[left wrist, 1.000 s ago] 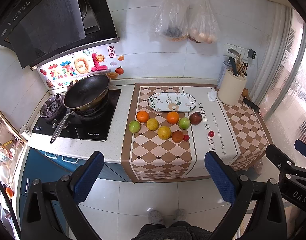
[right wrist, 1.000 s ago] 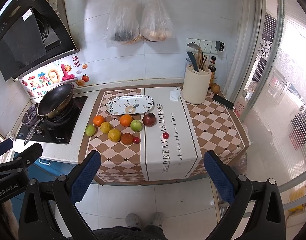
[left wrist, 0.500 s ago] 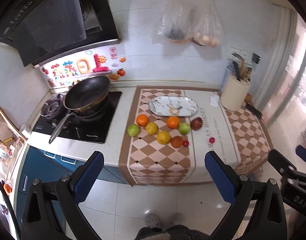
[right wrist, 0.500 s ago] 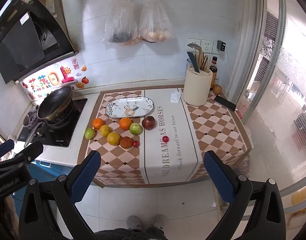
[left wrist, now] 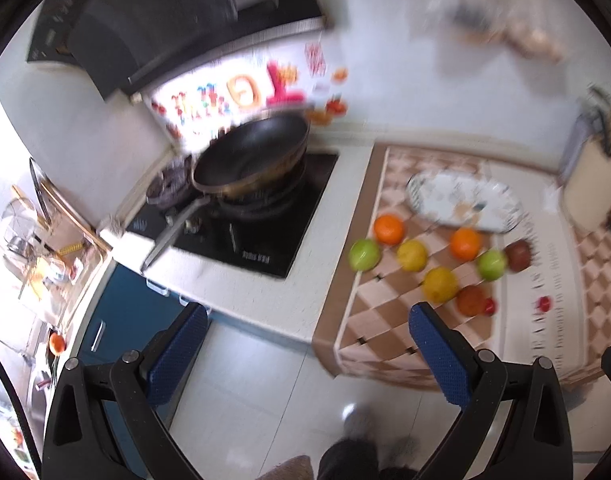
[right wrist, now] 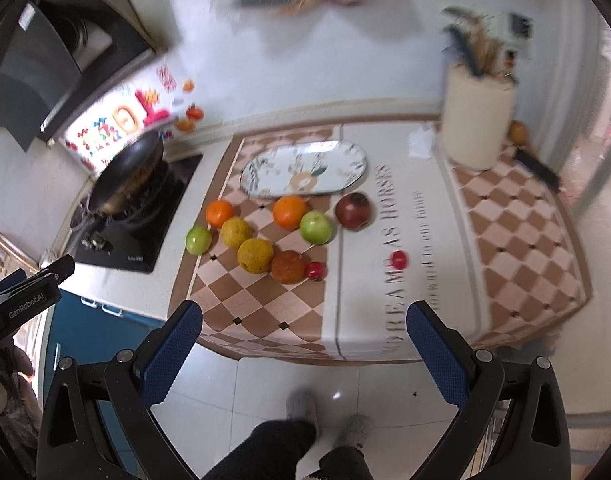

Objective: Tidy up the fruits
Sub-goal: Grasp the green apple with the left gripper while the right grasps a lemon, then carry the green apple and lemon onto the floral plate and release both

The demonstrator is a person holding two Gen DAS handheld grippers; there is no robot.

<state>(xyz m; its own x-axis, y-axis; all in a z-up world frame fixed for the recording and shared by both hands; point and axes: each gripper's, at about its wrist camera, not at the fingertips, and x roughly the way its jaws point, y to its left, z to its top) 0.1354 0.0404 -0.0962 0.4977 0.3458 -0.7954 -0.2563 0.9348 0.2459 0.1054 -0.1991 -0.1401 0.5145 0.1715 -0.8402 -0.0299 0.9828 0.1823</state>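
Several fruits lie on the checked mat (right wrist: 261,304): two oranges (right wrist: 290,211), two green apples (right wrist: 316,227), yellow citrus (right wrist: 255,255), a dark red fruit (right wrist: 354,211) and small red ones (right wrist: 399,259). An oval patterned plate (right wrist: 305,168) sits behind them, with nothing on it. The fruits (left wrist: 440,283) and plate (left wrist: 463,202) also show in the left wrist view. My left gripper (left wrist: 309,356) is open and empty, off the counter's front edge, left of the fruits. My right gripper (right wrist: 305,350) is open and empty, short of the counter in front of the fruits.
A black pan (left wrist: 251,156) sits on the hob (left wrist: 257,236) left of the mat. A cream utensil holder (right wrist: 479,124) stands at the back right. A range hood (left wrist: 153,20) hangs over the hob. Tiled floor (right wrist: 357,384) lies below.
Both grippers have moved closer to the counter and both views are now blurred by motion. The left view has swung left towards the hob. Fruits have not moved.
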